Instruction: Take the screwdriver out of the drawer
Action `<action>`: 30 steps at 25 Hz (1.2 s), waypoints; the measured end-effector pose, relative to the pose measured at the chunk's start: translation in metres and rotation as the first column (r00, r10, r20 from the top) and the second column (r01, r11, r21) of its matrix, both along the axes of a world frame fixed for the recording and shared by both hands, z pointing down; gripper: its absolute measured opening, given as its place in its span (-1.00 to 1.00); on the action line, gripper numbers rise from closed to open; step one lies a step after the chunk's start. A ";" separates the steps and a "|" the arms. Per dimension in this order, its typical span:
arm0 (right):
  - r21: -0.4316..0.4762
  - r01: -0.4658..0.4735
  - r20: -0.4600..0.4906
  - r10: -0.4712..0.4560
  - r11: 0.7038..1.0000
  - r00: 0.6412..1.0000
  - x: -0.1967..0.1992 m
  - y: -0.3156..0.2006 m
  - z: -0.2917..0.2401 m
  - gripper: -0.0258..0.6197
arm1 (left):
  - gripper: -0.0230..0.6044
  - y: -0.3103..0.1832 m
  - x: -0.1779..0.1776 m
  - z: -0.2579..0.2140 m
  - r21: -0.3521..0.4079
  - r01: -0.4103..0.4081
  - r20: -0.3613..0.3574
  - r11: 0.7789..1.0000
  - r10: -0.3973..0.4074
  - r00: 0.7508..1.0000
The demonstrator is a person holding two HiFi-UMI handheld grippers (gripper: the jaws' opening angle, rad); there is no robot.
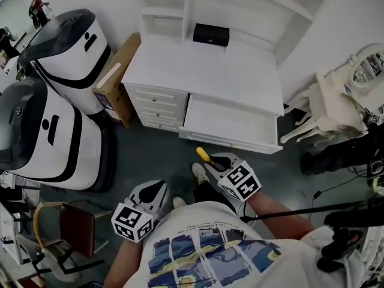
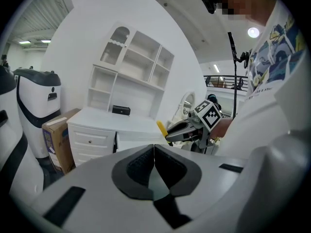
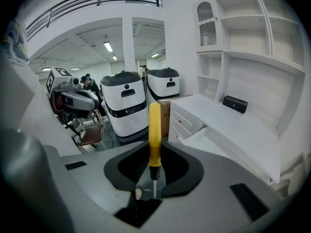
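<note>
The right gripper (image 3: 153, 174) is pinching the screwdriver (image 3: 154, 130) between its dark pads. The jaws are closing on the thin metal shank, seemingly just below the collar, though the pads shade the exact contact there. The yellow handle is sticking out past the fingertips, in line with the jaws. Gripping low on the shank is probably what is leaving the whole bulky handle clear of the jaws, and it is keeping the tool from swinging.

In the head view the screwdriver is hanging in the air in front of the open drawer (image 1: 231, 141), just outside its front panel and above the floor. Its handle is pointing back toward the drawer. That suggests the lift out is all but done, with the tool already clear of the drawer's rim.

The left gripper (image 2: 154, 163) is keeping its jaws pressed together on nothing. It is waiting further out from the drawer than the right one, to the left and close to the person's body. The job needs only one gripper, so this one is probably staying out of the way.

The drawer is standing pulled out from the white desk (image 1: 198, 71), and as far as the head view shows, its inside is looking bare.
</note>
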State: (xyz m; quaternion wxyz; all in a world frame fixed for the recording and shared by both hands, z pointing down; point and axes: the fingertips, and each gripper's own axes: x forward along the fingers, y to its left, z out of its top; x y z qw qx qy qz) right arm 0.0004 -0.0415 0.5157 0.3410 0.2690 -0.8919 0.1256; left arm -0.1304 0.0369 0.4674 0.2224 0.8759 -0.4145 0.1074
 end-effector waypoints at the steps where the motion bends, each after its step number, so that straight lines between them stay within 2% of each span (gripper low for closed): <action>1: 0.001 0.000 0.000 0.000 1.000 1.000 -0.001 0.001 0.001 -0.63 | -0.88 0.000 -0.001 0.000 0.000 0.000 0.000 1.000 0.000 1.000; 30: -0.013 -0.011 0.020 0.012 1.000 1.000 0.006 0.002 0.007 -0.63 | -0.88 -0.001 0.007 0.003 -0.021 -0.008 0.012 1.000 0.009 1.000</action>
